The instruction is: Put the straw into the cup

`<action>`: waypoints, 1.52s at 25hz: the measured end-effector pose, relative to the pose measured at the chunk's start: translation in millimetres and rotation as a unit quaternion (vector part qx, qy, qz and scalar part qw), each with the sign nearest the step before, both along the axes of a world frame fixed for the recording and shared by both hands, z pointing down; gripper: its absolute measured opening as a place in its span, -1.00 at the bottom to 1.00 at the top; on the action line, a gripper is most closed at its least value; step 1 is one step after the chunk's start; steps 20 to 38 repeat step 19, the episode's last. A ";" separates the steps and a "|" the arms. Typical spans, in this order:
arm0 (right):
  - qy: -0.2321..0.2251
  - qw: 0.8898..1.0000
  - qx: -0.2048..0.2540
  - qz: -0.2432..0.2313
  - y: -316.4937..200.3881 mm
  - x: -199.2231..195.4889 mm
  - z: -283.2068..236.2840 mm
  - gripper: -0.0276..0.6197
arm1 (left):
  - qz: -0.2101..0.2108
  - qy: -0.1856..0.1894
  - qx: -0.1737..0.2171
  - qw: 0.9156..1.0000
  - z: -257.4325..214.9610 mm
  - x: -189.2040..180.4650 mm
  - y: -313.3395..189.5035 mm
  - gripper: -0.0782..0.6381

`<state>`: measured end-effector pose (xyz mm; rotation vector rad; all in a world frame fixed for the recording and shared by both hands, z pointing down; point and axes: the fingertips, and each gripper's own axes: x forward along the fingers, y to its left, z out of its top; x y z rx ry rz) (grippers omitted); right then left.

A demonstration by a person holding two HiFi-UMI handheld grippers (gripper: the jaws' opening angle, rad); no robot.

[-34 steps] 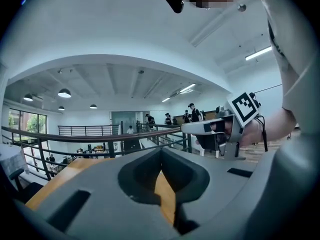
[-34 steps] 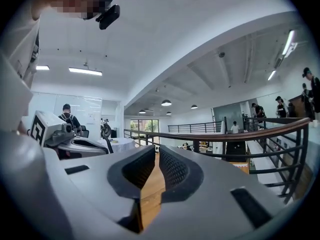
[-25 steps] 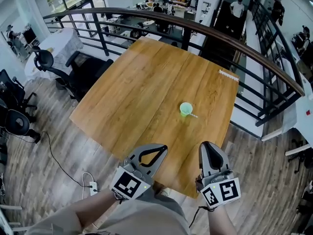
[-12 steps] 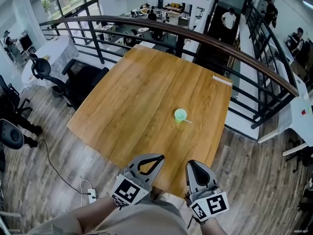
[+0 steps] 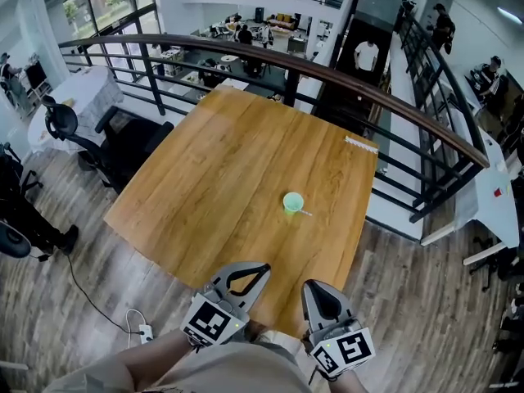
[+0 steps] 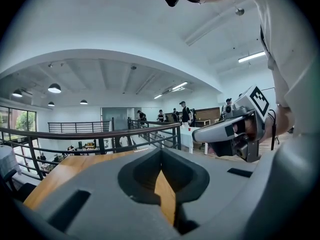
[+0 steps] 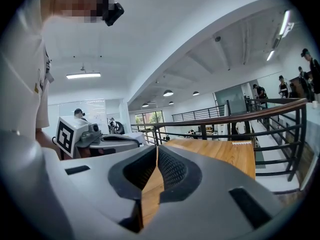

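Note:
A small green cup [image 5: 292,202] stands upright on the wooden table [image 5: 221,170], right of centre. A short thin white piece, probably the straw [image 5: 304,213], lies against the cup's right side on the tabletop. A long white strip [image 5: 360,144] lies near the table's far right edge and also shows as a white strip [image 7: 241,142] in the right gripper view. My left gripper [image 5: 262,267] and right gripper [image 5: 314,286] hover side by side over the near table edge, well short of the cup. Both are shut with nothing between the jaws.
A dark railing [image 5: 344,76] with a brown handrail runs round the table's far and right sides. Office chairs [image 5: 78,129] stand to the left, and a power strip [image 5: 137,332] with a cable lies on the floor. People stand far off beyond the railing.
Both grippers have drawn back toward my body and sit lower in the head view, the right one shifted left. The cup and straw have not moved on the table.

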<state>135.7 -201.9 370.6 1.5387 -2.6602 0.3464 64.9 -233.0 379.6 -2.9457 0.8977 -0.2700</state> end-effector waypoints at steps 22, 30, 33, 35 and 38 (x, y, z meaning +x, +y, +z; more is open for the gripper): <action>0.011 1.000 -0.009 -0.002 -5.2 -30.0 2.2 -0.83 | 0.013 0.023 -0.007 1.000 -5.8 -22.6 -0.9 -0.75; 0.011 1.000 -0.009 -0.002 -5.2 -30.0 2.2 -0.83 | 0.013 0.023 -0.007 1.000 -5.8 -22.6 -0.9 -0.75; 0.011 1.000 -0.009 -0.002 -5.2 -30.0 2.2 -0.83 | 0.013 0.023 -0.007 1.000 -5.8 -22.6 -0.9 -0.75; 0.011 1.000 -0.009 -0.002 -5.2 -30.0 2.2 -0.83 | 0.013 0.023 -0.007 1.000 -5.8 -22.6 -0.9 -0.75; 0.011 1.000 -0.009 -0.002 -5.2 -30.0 2.2 -0.83 | 0.013 0.023 -0.007 1.000 -5.8 -22.6 -0.9 -0.75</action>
